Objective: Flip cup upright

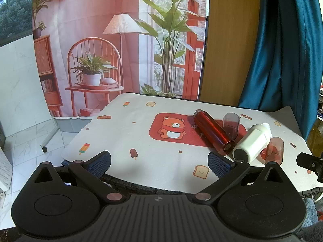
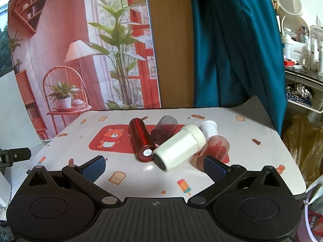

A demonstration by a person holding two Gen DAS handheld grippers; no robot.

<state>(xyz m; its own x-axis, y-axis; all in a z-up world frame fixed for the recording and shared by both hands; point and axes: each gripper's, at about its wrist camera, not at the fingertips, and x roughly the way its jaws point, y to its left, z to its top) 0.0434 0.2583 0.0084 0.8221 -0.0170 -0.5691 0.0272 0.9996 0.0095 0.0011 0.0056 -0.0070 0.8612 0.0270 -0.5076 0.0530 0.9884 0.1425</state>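
Several cups lie on their sides on the bear-print mat [image 2: 129, 179]: a shiny red tumbler [image 2: 140, 140] [image 1: 214, 132], a white tumbler [image 2: 178, 147] [image 1: 252, 142], a dark clear cup [image 2: 164, 129] [image 1: 231, 124], a reddish clear cup [image 2: 214, 148] [image 1: 275, 149] and a small white cup [image 2: 209, 128]. My right gripper [image 2: 154, 168] is open and empty, just in front of the white tumbler's base. My left gripper [image 1: 159, 162] is open and empty at the table's near left edge, left of the cups.
The mat [image 1: 129, 141] covers a small table. A printed backdrop [image 1: 113, 40], a wooden panel [image 2: 171, 50] and a teal curtain [image 2: 238, 46] stand behind it. A cluttered shelf [image 2: 298, 60] stands at the right. The table edge drops to tiled floor [image 1: 26, 137] at the left.
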